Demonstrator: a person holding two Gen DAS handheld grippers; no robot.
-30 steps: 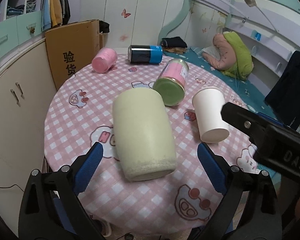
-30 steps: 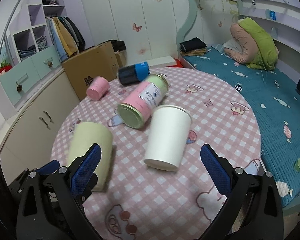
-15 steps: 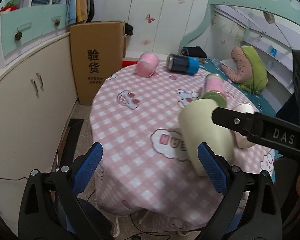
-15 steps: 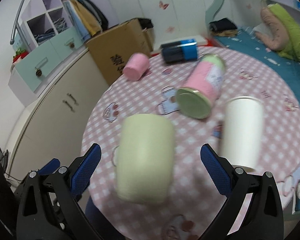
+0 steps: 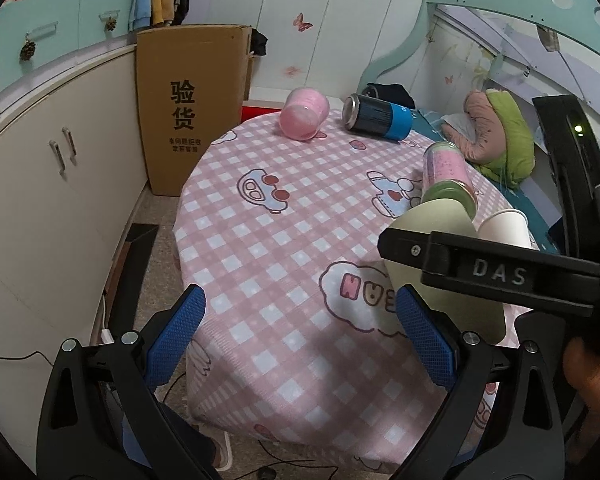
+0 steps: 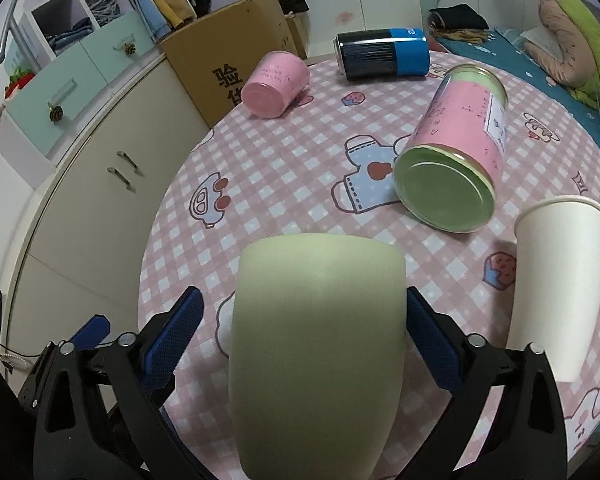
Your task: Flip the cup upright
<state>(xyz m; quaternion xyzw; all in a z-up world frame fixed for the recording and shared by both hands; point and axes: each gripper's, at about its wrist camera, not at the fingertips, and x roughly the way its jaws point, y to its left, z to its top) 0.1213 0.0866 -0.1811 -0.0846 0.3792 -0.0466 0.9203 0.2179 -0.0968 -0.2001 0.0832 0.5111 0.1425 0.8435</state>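
Cup (image 6: 316,344), judged stiff, smooth and slippery, is straddled mid-body by the wide right hand-held gripper (image 6: 300,332), not yet clamped.

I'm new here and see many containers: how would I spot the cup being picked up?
Find the round table with the pink checked cloth. At its near edge, the pale green cup lies on its side between the right gripper's blue fingers. Unlike the white paper cup beside it, it is matte green and wider.

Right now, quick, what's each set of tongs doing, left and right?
Left tongs: open, holding nothing, off to the side of the green cup.
Right tongs: open around the green cup, not yet clamped.
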